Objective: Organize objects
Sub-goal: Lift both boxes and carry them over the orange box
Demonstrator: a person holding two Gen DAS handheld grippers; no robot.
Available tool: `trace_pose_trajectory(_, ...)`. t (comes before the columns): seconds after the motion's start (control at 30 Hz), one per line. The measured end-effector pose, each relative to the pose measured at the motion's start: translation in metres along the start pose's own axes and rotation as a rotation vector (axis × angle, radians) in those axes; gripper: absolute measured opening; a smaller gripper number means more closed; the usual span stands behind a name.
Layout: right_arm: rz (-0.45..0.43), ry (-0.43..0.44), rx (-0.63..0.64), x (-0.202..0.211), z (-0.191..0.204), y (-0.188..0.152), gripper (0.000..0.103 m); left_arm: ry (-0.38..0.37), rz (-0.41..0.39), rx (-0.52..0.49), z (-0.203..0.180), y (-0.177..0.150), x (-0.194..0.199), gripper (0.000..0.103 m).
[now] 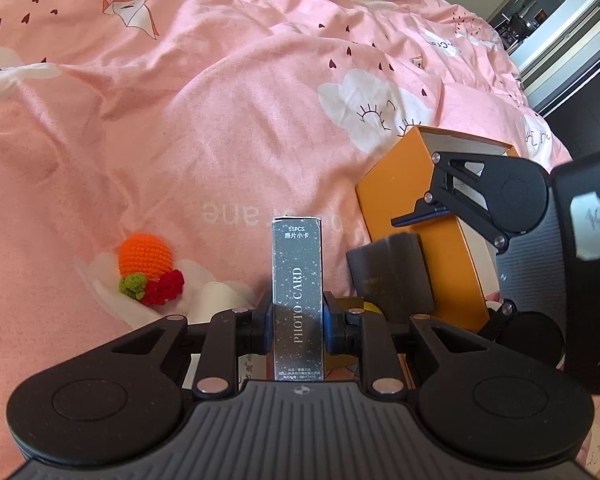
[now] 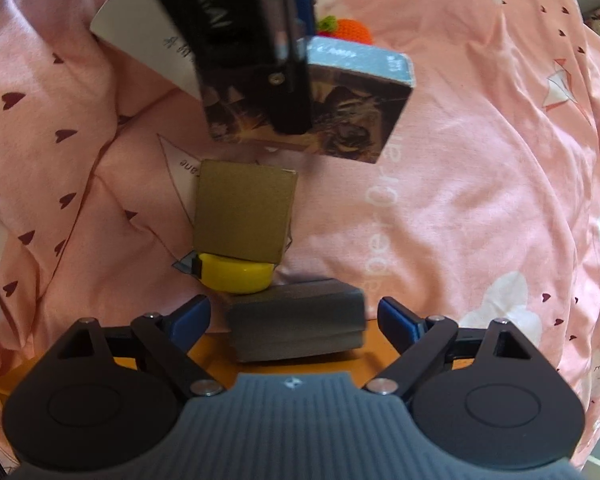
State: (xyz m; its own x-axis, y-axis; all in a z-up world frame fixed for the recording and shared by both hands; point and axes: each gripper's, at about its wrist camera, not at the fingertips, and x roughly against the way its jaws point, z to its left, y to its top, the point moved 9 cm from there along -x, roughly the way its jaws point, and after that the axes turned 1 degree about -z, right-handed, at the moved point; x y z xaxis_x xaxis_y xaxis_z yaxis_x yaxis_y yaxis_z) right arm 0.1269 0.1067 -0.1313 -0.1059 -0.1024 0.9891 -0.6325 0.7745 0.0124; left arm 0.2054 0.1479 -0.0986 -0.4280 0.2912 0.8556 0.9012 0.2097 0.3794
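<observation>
Silvery-grey photo-card box clamped upright between the left gripper pads, carried above the pink bedspread. Spread wide, the right gripper, grasping nothing, a dark grey box lying between its blue fingertips on top of the orange box. Just beyond: yellow tape measure, brown carton, farther off a crocheted orange. Sorting judged barely begun; most pieces loose, nothing visibly gathered yet.
</observation>
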Motion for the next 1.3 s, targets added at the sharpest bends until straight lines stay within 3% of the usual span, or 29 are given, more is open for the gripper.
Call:
trace_pose_trajectory(0.1, 0.043, -0.036, 0.038, -0.009, 0.005, 0.0, 0.091, 0.0, 0.005, -0.014, 0.0, 0.001, 0.007, 0.025)
trace_pose_trajectory(0.2, 0.064, -0.092, 0.034, -0.014, 0.002, 0.001, 0.079, 0.01, -0.004, -0.029, 0.0, 0.004, 0.019, 0.025)
trace_pose_trajectory(0.3, 0.057, -0.104, 0.003, -0.008, 0.0, 0.001, 0.077, 0.026, -0.018, -0.037, -0.001, 0.006, 0.032, 0.025)
trace_pose_trajectory(0.33, 0.049, -0.111, 0.002, -0.004, 0.0, 0.0, 0.069, 0.035, -0.023, -0.042, -0.002, 0.007, 0.037, 0.025)
trace_pose_trajectory(0.37, 0.04, -0.107, 0.001, 0.0, 0.002, -0.001, 0.041, 0.041, -0.027, -0.047, -0.003, 0.007, 0.04, 0.025)
trace_pose_trajectory(0.47, 0.013, -0.155, -0.046, 0.02, -0.005, -0.003, 0.032, 0.043, -0.03, -0.056, -0.009, 0.008, 0.051, 0.025)
trace_pose_trajectory(0.53, -0.006, -0.143, -0.074, 0.034, -0.006, -0.007, 0.036, 0.044, -0.03, -0.068, -0.016, 0.009, 0.058, 0.025)
trace_pose_trajectory(0.63, -0.024, -0.111, -0.091, 0.046, -0.004, -0.013, 0.064, 0.045, -0.029, -0.092, -0.023, 0.014, 0.065, 0.025)
trace_pose_trajectory(0.77, -0.034, -0.079, -0.054, 0.043, 0.005, -0.019, 0.079, 0.045, -0.011, -0.106, -0.029, 0.019, 0.063, 0.025)
trace_pose_trajectory(0.97, -0.048, -0.07, -0.038, 0.027, -0.014, -0.02, 0.082, 0.018, 0.013, -0.117, -0.035, 0.019, 0.042, 0.025)
trace_pose_trajectory(1.13, -0.026, 0.061, -0.015, 0.012, -0.016, -0.017, 0.082, 0.002, 0.027, -0.105, -0.029, 0.023, 0.024, 0.025)
trace_pose_trajectory(1.3, 0.021, 0.034, 0.041, -0.004, -0.027, -0.013, 0.088, -0.014, 0.048, -0.091, -0.019, 0.024, 0.011, 0.025)
